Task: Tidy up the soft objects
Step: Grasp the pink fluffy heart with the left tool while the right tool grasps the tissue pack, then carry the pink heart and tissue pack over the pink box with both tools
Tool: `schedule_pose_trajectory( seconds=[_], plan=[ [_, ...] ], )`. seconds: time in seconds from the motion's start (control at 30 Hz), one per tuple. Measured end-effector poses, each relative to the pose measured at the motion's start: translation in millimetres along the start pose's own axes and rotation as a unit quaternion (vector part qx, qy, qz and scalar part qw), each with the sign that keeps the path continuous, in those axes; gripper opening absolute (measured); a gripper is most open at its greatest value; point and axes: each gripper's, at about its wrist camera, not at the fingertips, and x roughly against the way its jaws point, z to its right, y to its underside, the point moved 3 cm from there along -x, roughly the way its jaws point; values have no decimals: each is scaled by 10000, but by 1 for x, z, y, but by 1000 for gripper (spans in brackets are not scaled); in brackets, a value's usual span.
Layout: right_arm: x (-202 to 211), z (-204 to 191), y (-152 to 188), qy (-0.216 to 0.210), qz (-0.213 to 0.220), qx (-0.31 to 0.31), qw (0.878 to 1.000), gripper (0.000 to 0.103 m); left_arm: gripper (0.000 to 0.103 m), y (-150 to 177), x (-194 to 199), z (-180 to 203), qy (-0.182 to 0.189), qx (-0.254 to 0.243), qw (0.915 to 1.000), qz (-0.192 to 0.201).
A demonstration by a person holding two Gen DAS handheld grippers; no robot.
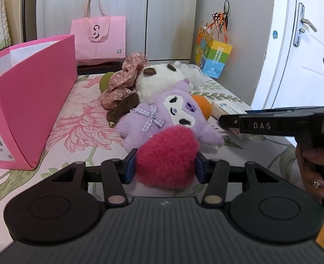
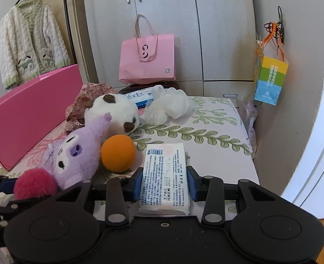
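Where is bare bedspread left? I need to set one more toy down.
Free: the strip between the pink box and the purple plush, and the leafy stretch beyond the tissue pack toward the white mesh puff. Crowded: the toy pile around the orange ball.

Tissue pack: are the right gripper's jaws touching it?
Touching. The right wrist view shows both blue pads pressed against the tissue pack's sides, no gap.

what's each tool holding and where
Left tool: pink pompom, pinched across its sides. Right tool: tissue pack, clamped on its long edges near the close end.
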Motion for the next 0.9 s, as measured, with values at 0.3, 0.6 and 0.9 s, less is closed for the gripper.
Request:
schedule_pose_trajectory(
  seconds=[0.3,0.6,0.9],
  plan=[
    [25,-8,13,94,29,-50,9999,45,50,4,18,-11,84,119,9999,-69],
    [59,-33,26,18,-8,104,9999,45,50,12,47,-34,-124,134,9997,-132],
    [85,-86,29,-735,-286,428,9960,45,50,13,87,-72,-89,-156,9993,-331]
  ],
)
